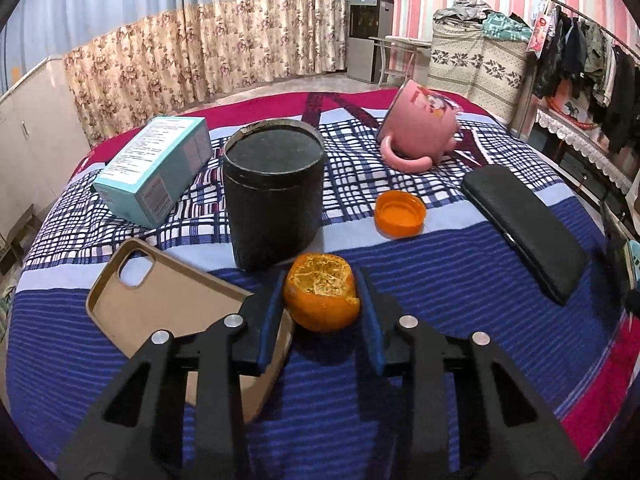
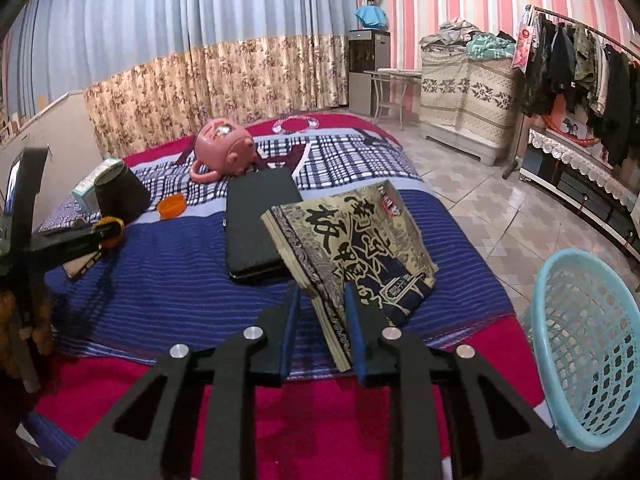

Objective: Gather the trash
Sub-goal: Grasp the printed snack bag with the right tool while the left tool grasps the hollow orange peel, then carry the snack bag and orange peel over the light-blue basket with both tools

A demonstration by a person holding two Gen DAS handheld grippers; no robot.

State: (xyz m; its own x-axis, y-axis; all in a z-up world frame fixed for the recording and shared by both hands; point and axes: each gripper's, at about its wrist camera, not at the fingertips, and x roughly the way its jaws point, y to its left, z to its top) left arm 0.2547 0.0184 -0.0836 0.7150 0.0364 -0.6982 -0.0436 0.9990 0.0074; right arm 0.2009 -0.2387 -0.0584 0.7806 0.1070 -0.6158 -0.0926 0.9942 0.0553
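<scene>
My left gripper (image 1: 322,294) is closed around a hollowed orange peel (image 1: 322,292) that rests on the blue striped blanket (image 1: 440,320), its blue pads touching both sides. The peel and left gripper also show in the right wrist view (image 2: 110,230). My right gripper (image 2: 322,312) is shut on the edge of a yellow and black printed packet (image 2: 352,252), held tilted above the blanket. A light blue mesh basket (image 2: 592,352) stands at the right, beside the bed.
A black round canister (image 1: 274,192), a teal box (image 1: 160,168), a tan phone case (image 1: 168,304), an orange lid (image 1: 400,214), a tipped pink mug (image 1: 420,128) and a black wallet (image 1: 524,228) lie on the bed. Tiled floor and a clothes rack (image 2: 580,60) lie right.
</scene>
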